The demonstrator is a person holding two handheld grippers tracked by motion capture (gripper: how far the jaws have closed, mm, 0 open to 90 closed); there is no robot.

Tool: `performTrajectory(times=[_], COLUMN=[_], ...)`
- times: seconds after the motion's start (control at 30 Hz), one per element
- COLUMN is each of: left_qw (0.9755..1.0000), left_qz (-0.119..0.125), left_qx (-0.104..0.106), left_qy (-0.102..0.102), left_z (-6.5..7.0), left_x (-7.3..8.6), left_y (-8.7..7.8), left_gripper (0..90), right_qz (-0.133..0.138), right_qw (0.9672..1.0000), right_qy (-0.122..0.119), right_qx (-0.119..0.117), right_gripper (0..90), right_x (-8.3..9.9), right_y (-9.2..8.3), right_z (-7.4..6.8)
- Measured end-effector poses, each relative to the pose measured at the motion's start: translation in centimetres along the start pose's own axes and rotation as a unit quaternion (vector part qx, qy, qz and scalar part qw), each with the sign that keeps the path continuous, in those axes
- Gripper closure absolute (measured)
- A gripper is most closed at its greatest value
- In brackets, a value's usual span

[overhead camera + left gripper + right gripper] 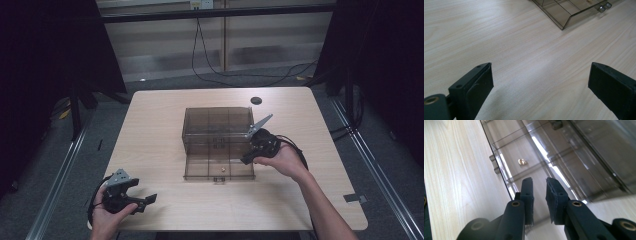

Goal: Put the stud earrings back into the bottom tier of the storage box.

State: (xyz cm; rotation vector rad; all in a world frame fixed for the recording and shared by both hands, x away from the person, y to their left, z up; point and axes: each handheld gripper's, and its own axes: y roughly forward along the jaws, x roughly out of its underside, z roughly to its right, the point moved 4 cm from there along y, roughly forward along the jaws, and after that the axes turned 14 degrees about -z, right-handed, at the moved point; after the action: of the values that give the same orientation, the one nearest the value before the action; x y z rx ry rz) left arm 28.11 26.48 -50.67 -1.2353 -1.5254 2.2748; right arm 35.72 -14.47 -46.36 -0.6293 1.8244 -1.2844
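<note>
A smoky clear drawer cabinet (217, 125) stands in the middle of the wooden table (150, 130). Its bottom drawer (200, 169) is pulled out toward me, and a small gold object (221, 170) lies inside near the front. In the right gripper view the gold object (522, 161) lies ahead of the jaws, past a divider. My right gripper (247, 160) hangs over the drawer's right end (506, 152), its jaws only a narrow gap apart with nothing between them (539, 187). My left gripper (145, 191) rests low at the table's front left, wide open and holding nothing (540, 80).
A small black round disc (256, 100) lies on the table behind the cabinet. The drawer's front corner (566, 17) and its metal knobs (604, 7) show ahead of the left gripper. Black cables run on the floor beyond the table.
</note>
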Motion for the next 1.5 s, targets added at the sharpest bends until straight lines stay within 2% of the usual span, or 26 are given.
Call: performTrajectory(times=[0.2,0.4,0.63,1.23,1.3,1.5], left_qw=[1.0000,1.0000,1.0000,1.0000,1.0000,1.0000], left_qz=[0.000,-0.001,-0.003,-0.002,-0.003,0.000], left_qx=[0.000,0.001,0.001,0.000,0.000,0.002], left_qy=[0.000,0.001,0.000,0.002,0.002,0.001], left_z=[0.0,0.0,0.1,0.0,0.0,0.0], left_x=[0.0,0.0,0.0,0.0,0.0,0.0], left_y=[0.1,0.1,0.1,0.1,0.1,0.1], left_gripper=[5.9,6.0,5.9,5.9,5.9,5.9], right_qz=[0.001,-0.002,-0.022,-0.053,-0.048,-0.054], right_qw=[0.9999,0.9991,0.9964,0.9942,0.9945,0.9944], right_qy=[0.009,0.038,0.074,0.084,0.087,0.083], right_qx=[0.010,0.018,0.034,0.041,0.036,0.036], right_gripper=[76.6,77.8,79.0,79.1,79.3,79.5], right_x=[1.7,3.9,5.9,5.8,5.7,5.4], right_y=[-0.8,-1.0,-0.3,1.5,1.6,1.9], right_z=[0.8,2.0,4.1,5.6,5.6,5.4])
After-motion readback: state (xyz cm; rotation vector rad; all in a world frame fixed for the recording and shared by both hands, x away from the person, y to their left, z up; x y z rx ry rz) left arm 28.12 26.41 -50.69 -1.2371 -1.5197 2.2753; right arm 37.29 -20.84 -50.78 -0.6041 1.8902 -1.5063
